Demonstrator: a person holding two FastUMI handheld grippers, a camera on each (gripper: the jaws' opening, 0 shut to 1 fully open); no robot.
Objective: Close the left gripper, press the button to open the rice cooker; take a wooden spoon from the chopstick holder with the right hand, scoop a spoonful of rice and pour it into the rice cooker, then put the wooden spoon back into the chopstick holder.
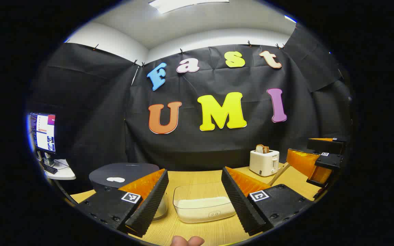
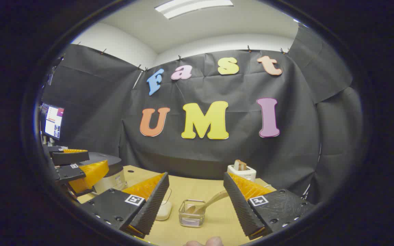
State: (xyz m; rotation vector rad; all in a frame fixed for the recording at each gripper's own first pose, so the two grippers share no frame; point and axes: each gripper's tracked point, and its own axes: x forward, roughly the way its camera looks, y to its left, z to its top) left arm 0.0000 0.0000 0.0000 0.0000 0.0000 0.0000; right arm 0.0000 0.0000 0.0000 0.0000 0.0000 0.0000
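Observation:
The rice cooker [image 1: 125, 172] stands at the left with its dark lid down and a white patch on top. My left gripper [image 1: 194, 182] is open, and between its fingers lies a clear tub of rice [image 1: 204, 205]. My right gripper [image 2: 196, 182] is open too, a short way in front of the wire chopstick holder [image 2: 192, 214]. A wooden spoon [image 2: 212, 201] leans out of that holder to the right. In the right gripper view, the left gripper [image 2: 77, 167] hangs beside the cooker [image 2: 109, 171]. The right gripper [image 1: 316, 159] shows at the right edge of the left gripper view.
A white toaster [image 1: 264, 162] with a slice of bread in it stands at the back right of the wooden table [image 1: 197, 177]. A monitor [image 1: 43, 131] sits on a small white desk beyond the table's left end. A fingertip shows at the bottom of each view.

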